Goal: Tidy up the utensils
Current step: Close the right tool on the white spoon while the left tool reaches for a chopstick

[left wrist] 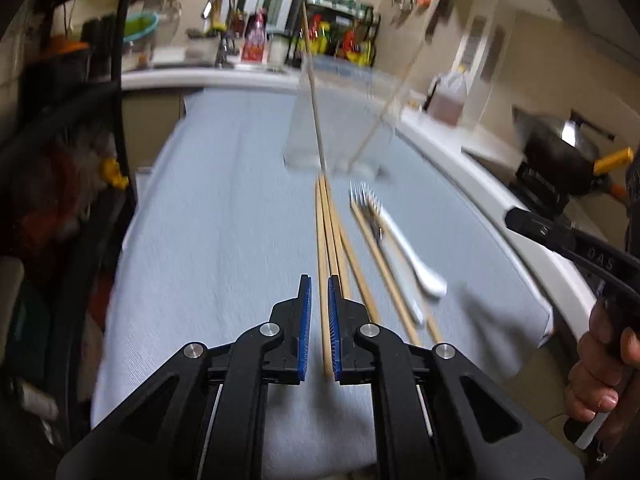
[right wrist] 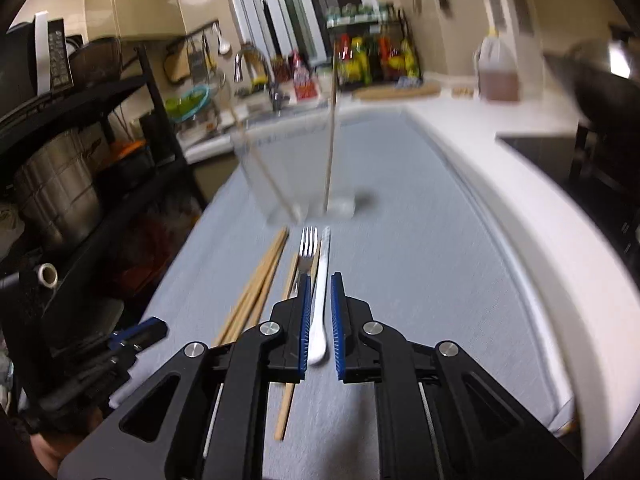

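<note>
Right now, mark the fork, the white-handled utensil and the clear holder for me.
fork [right wrist: 309, 240], right wrist view, on its tines.
white-handled utensil [right wrist: 320, 308], right wrist view, mid-handle between the open jaws.
clear holder [left wrist: 340, 120], left wrist view, on its transparent front wall.

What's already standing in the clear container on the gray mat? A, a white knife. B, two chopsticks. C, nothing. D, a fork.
B: two chopsticks lean inside the clear container, while the fork and knife lie on the mat.
</note>
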Available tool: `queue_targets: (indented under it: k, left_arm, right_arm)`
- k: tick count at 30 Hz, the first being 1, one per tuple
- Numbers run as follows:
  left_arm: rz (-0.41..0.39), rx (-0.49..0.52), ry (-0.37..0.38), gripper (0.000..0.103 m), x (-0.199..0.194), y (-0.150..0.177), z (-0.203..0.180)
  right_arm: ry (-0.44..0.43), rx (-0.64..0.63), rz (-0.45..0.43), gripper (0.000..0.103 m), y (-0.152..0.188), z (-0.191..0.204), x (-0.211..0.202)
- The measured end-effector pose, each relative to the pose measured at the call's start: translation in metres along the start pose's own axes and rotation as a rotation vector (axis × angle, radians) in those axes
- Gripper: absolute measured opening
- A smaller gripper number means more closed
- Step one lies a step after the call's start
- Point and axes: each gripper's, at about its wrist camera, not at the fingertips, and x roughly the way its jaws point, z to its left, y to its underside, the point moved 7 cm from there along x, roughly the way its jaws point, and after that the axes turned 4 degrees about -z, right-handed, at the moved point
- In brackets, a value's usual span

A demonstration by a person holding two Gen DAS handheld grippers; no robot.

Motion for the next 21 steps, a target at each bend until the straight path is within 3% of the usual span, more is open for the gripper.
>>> queue_targets:
  k: [3, 8, 15, 21]
  left_arm:
    - [0.031, 0.035, -0.001, 0.009, 0.008, 0.02, -0.005]
    - [0.04, 0.059, 0.003, 0.009, 0.014, 0.03, -0.007]
    - [0.044, 0.04, -0.018, 0.009, 0.015, 0.034, -0.007]
    - [0.033, 0.058, -0.036, 0.009, 0.015, 0.034, -0.009]
  right_arm:
    - [-0.016, 0.037, 0.061, 0.015, 0.022, 0.001, 0.021]
    - [-0.026, 0.105, 0.124, 0.03, 0.035, 0.001, 0.05]
    - [0.034, 0.147, 0.179, 0.033, 0.049, -0.009, 0.065]
    - [0.046, 0.102, 0.182, 0.027, 0.056, 0.003, 0.062]
